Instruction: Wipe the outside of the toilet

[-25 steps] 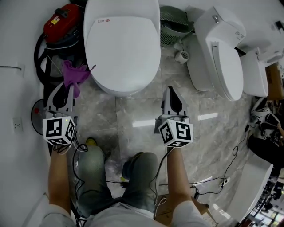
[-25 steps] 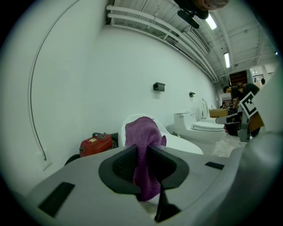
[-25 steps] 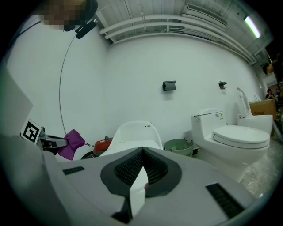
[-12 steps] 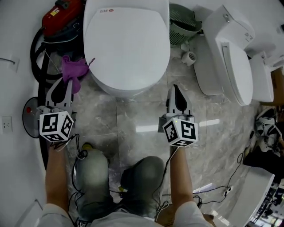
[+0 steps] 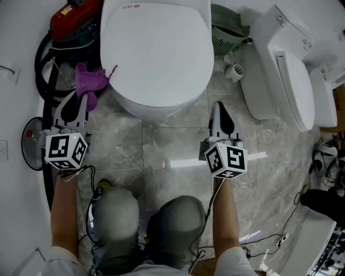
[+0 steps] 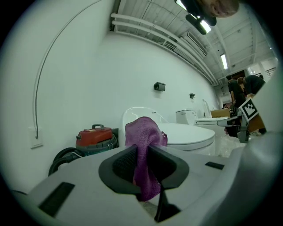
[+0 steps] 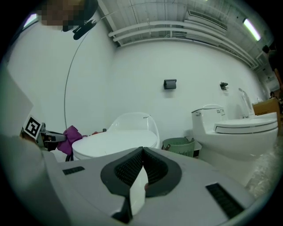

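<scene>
Grey marble-look floor tiles (image 5: pixel 161 145), glossy, with a plain white wall behind. It looks like a showroom-type bay holding more than one toilet.

Risks, left to right in the head view:
- A red vacuum cleaner (image 5: pixel 73 15) and its black hose (image 5: pixel 44 59) sit upper left, tight against the toilet's left flank. A wipe down that side would likely snag the cloth or gripper on the hose.
- The left gripper (image 5: pixel 79 101) is clenched on the purple cloth (image 5: pixel 89 81). Its own view shows only a narrow fold pinched between the pads, with the bulk bunched above the tips.
  - Drag on porcelain could pull the cloth free.
  - The hard jaw tips could also meet the glaze instead of fabric.
  - The cloth is just beside the bowl; contact isn't visible.
- The toilet (image 5: pixel 156 54), lid down, fills the upper centre.
- The right gripper (image 5: pixel 219 110) is centre right, jaws pressed together on nothing, pointing at the floor beside the bowl. It looks idle.
- A green basket (image 5: pixel 229 29) is wedged between this toilet and a second toilet (image 5: pixel 283 75) at upper right, so access to the right flank is cramped.
- Loose cables (image 5: pixel 296 205) lie lower right on the shiny tile. They are a trip or slip hazard for the person, whose knees show at the bottom centre.
</scene>
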The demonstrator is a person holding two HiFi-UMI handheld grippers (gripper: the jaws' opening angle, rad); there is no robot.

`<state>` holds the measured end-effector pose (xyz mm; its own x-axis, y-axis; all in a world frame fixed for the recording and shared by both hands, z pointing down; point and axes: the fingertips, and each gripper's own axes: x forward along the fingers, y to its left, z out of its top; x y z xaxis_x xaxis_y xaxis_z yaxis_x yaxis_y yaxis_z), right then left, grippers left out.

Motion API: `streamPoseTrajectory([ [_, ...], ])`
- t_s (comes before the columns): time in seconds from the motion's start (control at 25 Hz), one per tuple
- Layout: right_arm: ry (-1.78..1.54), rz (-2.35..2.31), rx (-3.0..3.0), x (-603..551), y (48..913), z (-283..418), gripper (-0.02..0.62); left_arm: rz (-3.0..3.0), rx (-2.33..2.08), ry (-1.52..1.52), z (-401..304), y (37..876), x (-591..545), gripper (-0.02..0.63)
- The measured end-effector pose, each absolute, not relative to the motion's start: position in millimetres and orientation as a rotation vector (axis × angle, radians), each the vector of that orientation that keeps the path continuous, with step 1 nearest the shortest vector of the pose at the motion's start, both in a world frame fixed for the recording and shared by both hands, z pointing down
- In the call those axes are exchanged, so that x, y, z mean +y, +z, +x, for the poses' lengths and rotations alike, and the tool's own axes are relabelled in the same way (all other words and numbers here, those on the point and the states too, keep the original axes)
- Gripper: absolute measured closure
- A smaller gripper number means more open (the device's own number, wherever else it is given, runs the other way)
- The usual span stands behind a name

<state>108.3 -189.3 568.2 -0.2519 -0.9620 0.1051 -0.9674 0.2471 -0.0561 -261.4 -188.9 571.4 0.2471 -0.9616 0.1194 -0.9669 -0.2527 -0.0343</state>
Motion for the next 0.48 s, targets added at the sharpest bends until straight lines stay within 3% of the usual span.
streamPoseTrajectory([
  [0.48,0.164,1.872,-2.438,-182.5,613.0,113.2,0.588,2.410,-1.914,0.118,-250.5,621.9,-181.9,0.518],
])
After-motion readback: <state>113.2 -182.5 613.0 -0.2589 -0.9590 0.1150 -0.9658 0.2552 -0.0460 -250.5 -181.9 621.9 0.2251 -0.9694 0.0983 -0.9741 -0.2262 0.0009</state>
